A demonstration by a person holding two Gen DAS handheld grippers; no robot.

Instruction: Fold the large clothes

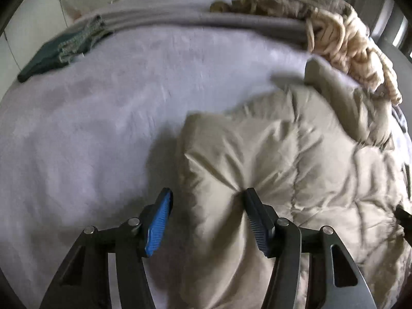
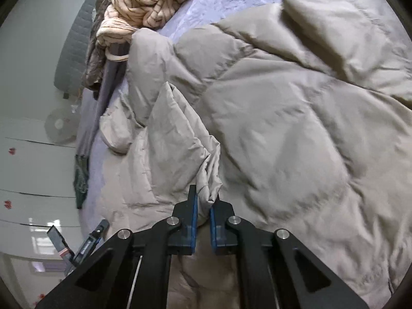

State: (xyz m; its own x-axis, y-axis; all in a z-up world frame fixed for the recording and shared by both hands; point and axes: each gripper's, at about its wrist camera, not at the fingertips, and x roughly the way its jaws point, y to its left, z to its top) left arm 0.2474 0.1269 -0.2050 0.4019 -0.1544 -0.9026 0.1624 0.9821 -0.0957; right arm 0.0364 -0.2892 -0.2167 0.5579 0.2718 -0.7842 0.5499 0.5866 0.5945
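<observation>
Beige jacket (image 2: 283, 118): quilted, faintly glossy cloth; bedsheet (image 1: 103, 103): matt.

Beige quilted jacket (image 1: 283, 154), lavender bedsheet (image 1: 103, 116), cream brown-striped blanket (image 2: 146, 0).

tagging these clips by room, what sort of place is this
Most likely a bedroom: a wide bed with a lavender sheet, a padded grey headboard, and clothes on it, such as the beige puffer coat.

Jacket (image 1: 296, 159) on bed (image 1: 90, 128)
</observation>
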